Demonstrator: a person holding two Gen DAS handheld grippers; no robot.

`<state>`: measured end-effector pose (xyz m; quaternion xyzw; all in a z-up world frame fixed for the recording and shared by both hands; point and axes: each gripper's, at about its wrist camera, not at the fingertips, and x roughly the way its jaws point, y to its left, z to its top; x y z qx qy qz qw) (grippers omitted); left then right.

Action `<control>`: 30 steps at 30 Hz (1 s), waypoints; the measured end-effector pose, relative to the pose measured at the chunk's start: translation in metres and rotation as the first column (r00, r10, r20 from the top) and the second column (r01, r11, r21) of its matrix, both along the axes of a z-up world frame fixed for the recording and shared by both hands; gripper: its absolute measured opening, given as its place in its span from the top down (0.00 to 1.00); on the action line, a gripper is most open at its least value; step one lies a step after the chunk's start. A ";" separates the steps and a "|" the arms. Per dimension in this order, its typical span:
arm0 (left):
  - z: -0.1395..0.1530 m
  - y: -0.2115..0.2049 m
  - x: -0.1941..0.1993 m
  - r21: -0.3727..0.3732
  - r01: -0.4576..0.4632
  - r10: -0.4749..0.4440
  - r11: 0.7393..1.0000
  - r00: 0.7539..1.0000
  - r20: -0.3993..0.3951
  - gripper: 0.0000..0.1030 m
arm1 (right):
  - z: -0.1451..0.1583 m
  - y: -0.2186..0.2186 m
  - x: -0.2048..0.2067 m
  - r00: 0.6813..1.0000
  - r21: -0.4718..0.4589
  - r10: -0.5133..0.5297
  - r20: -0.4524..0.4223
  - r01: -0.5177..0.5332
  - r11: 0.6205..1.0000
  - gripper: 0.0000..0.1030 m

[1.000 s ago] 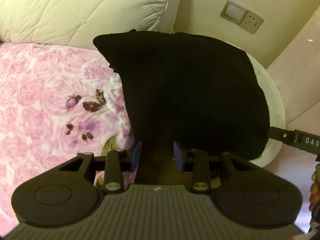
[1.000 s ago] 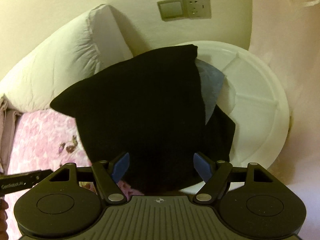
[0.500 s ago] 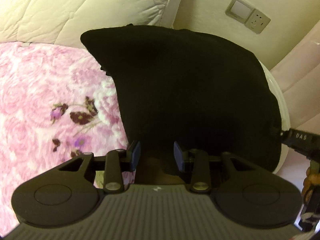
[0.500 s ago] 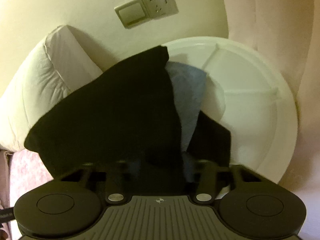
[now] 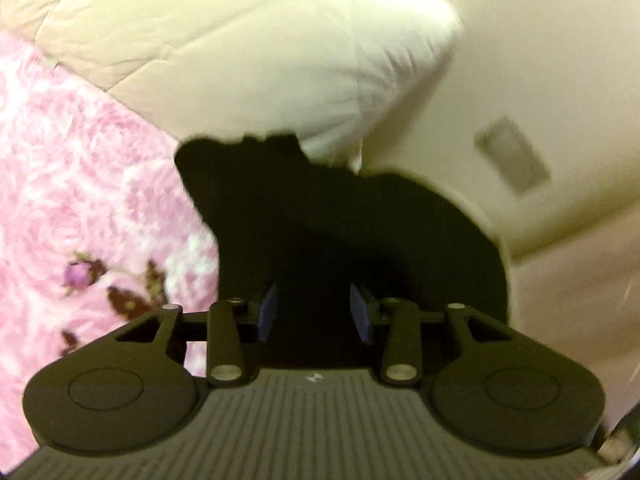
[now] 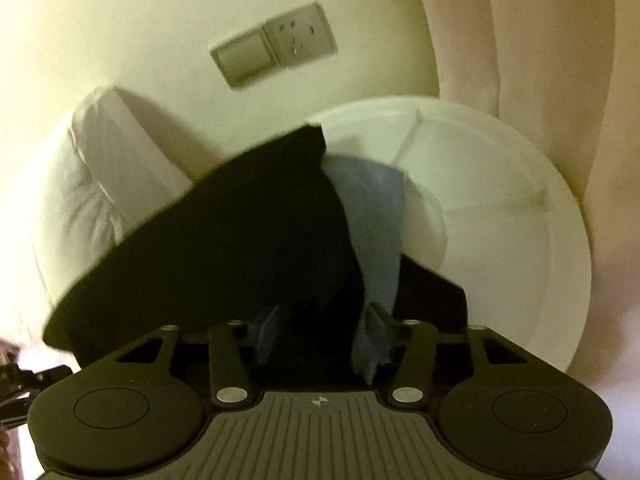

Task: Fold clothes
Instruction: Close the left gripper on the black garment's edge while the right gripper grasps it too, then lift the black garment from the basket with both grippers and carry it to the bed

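Two garments show: one black garment and one blue-grey cloth. There are two grippers, one pillow, one round white table, and one wall plate with a switch and a socket.

In the left wrist view, the pink rose-print bedspread fills the side from 8 to 10 o'clock. The white pillow lies from 11 to 1 o'clock. The black garment rises from the left gripper toward 12 o'clock and hides most of what is behind it. The jaws stand a moderate gap apart with black fabric filling the space between them; the frame is blurred and the fabric dark, so I cannot tell whether the blue pads press it or only flank it. The wall plate is a smear at 2 o'clock.

In the right wrist view, the other gripper's black body pokes in at 8 o'clock. The pillow sits at 9 to 10 o'clock. The black garment spreads from 8 o'clock up to 12. The right gripper has its jaws partly closed, with black fabric and the lower end of the blue-grey cloth bunched between them, apparently gripped. The blue-grey cloth hangs just right of the black one, touching it. Both cover the near left part of the round white bench, which spans 1 to 4 o'clock. The switch and socket are at 12 o'clock, and pale curtain folds at 1 to 2.
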<state>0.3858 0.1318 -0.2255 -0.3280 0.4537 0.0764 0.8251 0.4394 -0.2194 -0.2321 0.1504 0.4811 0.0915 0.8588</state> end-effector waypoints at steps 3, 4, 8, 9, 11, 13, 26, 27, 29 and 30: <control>-0.003 0.014 0.013 -0.051 -0.071 0.071 0.996 0.997 0.007 0.59 | -0.003 0.004 0.008 1.000 -0.004 0.004 -0.009 -0.004 1.000 0.41; -0.006 0.017 0.016 -0.069 -0.086 0.086 0.994 0.996 -0.001 0.58 | -0.004 0.006 0.011 1.000 -0.005 0.005 -0.012 -0.006 1.000 0.41; -0.022 0.030 0.029 -0.137 -0.147 0.144 0.979 0.989 -0.037 0.52 | -0.008 0.011 0.022 1.000 -0.010 0.011 -0.024 -0.011 1.000 0.41; -0.026 0.033 0.033 -0.154 -0.163 0.157 0.975 0.986 -0.047 0.51 | -0.009 0.012 0.025 1.000 -0.011 0.012 -0.027 -0.013 1.000 0.41; -0.033 0.039 0.039 -0.188 -0.194 0.185 0.963 0.981 -0.066 0.51 | -0.011 0.014 0.028 0.999 -0.011 0.015 -0.029 -0.016 1.000 0.42; -0.039 0.043 0.036 -0.230 -0.229 0.219 0.946 0.973 -0.069 0.52 | -0.011 0.014 0.027 0.999 -0.008 0.020 -0.025 -0.020 1.000 0.42; -0.032 0.040 0.027 -0.199 -0.157 0.160 0.967 0.987 -0.002 0.75 | -0.011 0.002 0.040 0.997 0.067 -0.023 -0.067 0.027 0.997 0.78; -0.033 0.040 0.028 -0.198 -0.154 0.157 0.968 0.988 0.000 0.75 | -0.014 0.001 0.042 0.997 0.074 -0.030 -0.072 0.035 0.997 0.78; -0.034 0.040 0.030 -0.198 -0.147 0.150 0.969 0.989 0.003 0.76 | -0.020 -0.001 0.049 0.995 0.091 -0.042 -0.087 0.050 0.995 0.75; -0.035 0.040 0.032 -0.197 -0.143 0.147 0.970 0.989 0.004 0.81 | -0.024 -0.002 0.051 0.994 0.109 -0.050 -0.100 0.061 0.992 0.73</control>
